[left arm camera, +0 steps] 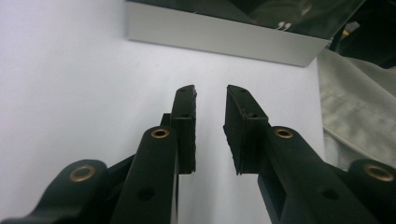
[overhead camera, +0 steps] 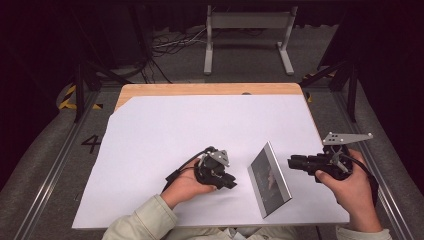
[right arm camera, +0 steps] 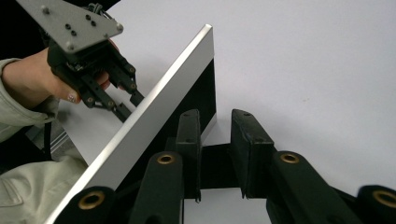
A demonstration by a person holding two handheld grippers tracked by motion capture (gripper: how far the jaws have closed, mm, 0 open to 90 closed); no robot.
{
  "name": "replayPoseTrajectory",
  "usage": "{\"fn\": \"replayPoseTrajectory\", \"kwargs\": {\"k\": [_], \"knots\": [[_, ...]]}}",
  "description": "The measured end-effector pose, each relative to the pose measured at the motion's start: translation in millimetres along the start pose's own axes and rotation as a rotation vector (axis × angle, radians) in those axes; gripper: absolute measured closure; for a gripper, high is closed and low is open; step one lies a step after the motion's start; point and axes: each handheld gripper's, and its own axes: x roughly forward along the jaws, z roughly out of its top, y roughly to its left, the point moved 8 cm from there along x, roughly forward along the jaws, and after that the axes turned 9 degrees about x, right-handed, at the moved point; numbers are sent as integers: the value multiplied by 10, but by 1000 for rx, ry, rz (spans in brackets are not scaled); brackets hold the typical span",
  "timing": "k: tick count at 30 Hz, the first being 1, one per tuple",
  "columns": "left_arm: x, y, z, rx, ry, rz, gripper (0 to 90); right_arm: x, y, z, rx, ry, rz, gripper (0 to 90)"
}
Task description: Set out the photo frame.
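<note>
From above, a silver-edged frame [overhead camera: 270, 180] is lying between both grippers, left gripper [overhead camera: 227, 182] at nine o'clock, right gripper [overhead camera: 292, 161] at two. The left gripper view is showing parted, empty jaws; the right gripper view likewise, beside the rim [right arm camera: 154, 112], which could get nudged.

Picture frame [overhead camera: 269, 179]: glass image blurred; far end cut off in left gripper view [left arm camera: 224, 35]. Left gripper [overhead camera: 231, 183] fingertips hidden behind frame in right gripper view.

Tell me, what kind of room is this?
Probably a lab or test room for recording handwork. A wooden table covered in white paper sits between metal rails, with loose cables on the grey floor and dark curtains around.
</note>
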Motion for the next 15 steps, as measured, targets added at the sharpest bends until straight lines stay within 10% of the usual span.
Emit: {"fn": "replayPoseTrajectory", "kwargs": {"k": [15], "knots": [[-628, 332, -496, -114, -71, 214, 646, 17, 88, 126, 69, -13, 14, 713]]}}
